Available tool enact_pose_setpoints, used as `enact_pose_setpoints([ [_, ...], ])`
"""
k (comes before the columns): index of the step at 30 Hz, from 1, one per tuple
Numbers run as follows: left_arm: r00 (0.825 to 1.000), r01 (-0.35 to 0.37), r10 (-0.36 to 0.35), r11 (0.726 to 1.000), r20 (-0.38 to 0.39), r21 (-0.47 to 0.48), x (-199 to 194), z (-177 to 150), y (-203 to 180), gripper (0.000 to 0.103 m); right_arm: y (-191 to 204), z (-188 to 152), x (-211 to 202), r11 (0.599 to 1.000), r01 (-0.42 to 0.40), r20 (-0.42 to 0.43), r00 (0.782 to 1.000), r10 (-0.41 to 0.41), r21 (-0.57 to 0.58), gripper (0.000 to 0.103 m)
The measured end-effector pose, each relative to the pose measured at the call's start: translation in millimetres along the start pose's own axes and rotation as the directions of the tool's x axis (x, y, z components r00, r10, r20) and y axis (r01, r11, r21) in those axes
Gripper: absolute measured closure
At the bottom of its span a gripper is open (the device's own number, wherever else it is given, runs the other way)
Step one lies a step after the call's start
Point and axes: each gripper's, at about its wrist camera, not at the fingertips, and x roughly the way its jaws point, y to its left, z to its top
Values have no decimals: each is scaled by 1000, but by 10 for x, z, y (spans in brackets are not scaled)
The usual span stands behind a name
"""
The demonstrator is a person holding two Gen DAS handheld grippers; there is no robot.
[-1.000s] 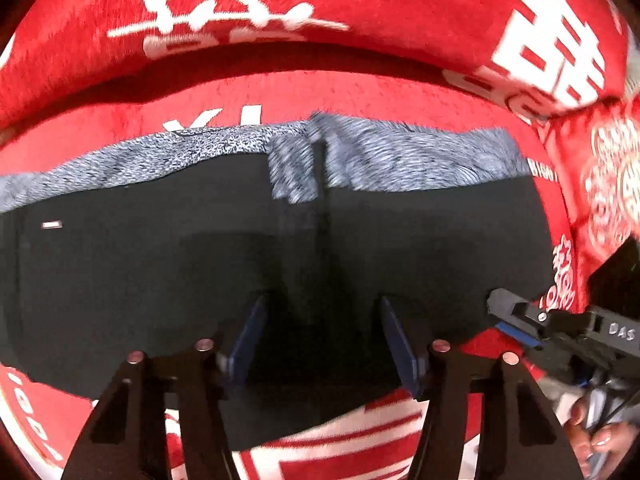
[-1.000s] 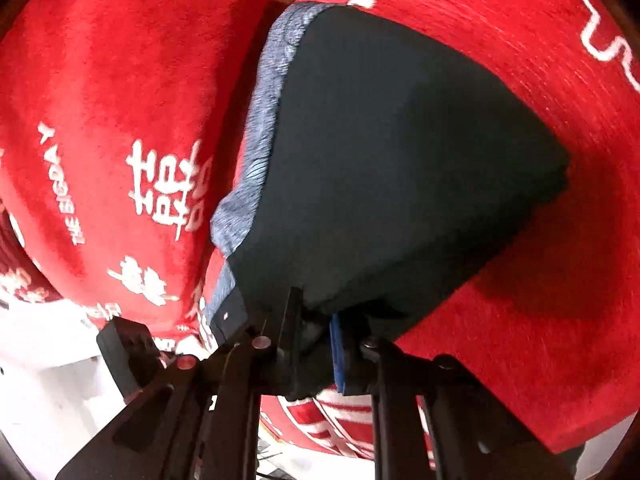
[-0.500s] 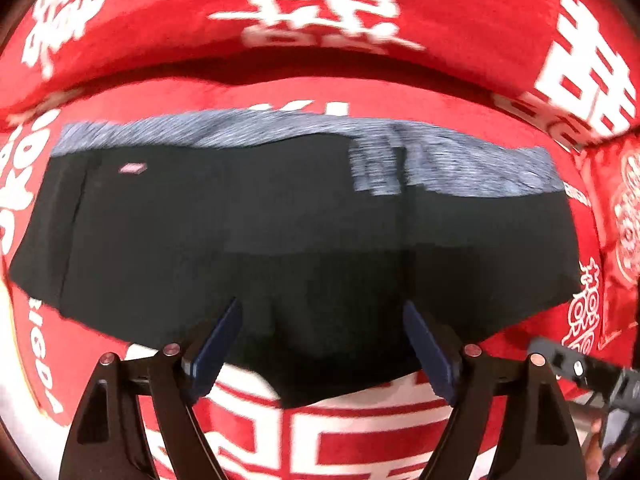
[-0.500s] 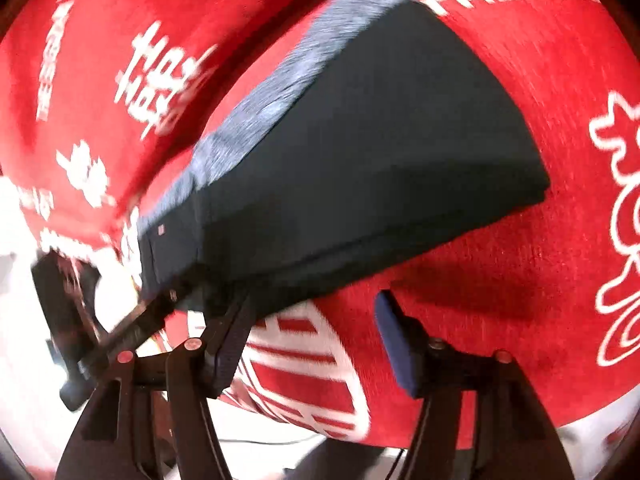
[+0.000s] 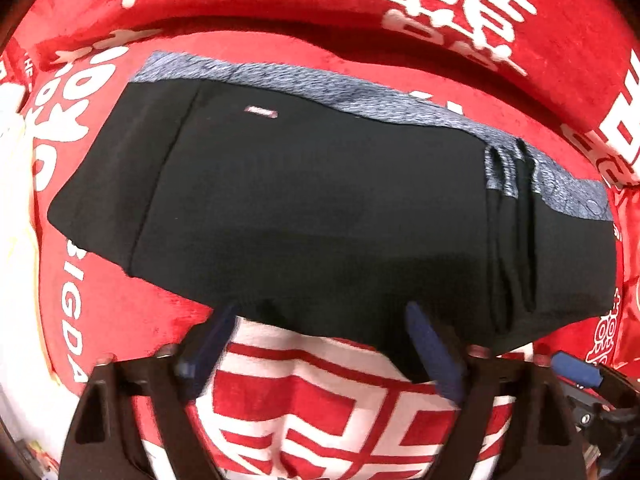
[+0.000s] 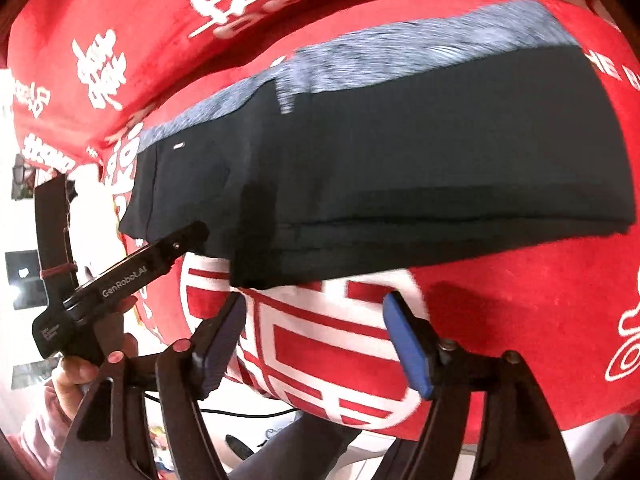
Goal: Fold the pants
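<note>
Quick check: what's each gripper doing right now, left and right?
Left gripper: jaws opening, wide apart, nothing gripped; the folded pants lie just beyond.
Right gripper: jaws opening, holding nothing; only the red cover between them.

A red plush cover [image 5: 360, 8] with large white characters and lettering spreads over the whole surface, and a padded part in the same red rises behind it [image 6: 120, 20]. The near edge of the cover carries a big white block pattern [image 6: 320, 344]. Past that edge, the right wrist view shows a pale floor [image 6: 248, 420] with a thin dark cable [image 6: 240, 413] across it. At far left the room is bright and washed out, with a few dark shapes too small to tell.
</note>
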Motion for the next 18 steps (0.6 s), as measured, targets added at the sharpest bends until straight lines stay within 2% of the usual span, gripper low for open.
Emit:
enact_pose_setpoints([
  [6, 1000, 6, -6, 999, 4, -43, -12, 8, 272, 0, 330, 85, 101, 993, 69, 0, 998, -69, -96, 23],
  [18, 1000, -12, 12, 992, 2, -125, 22, 42, 745, 0, 770, 180, 249, 968, 135, -7, 990, -139, -212, 22],
])
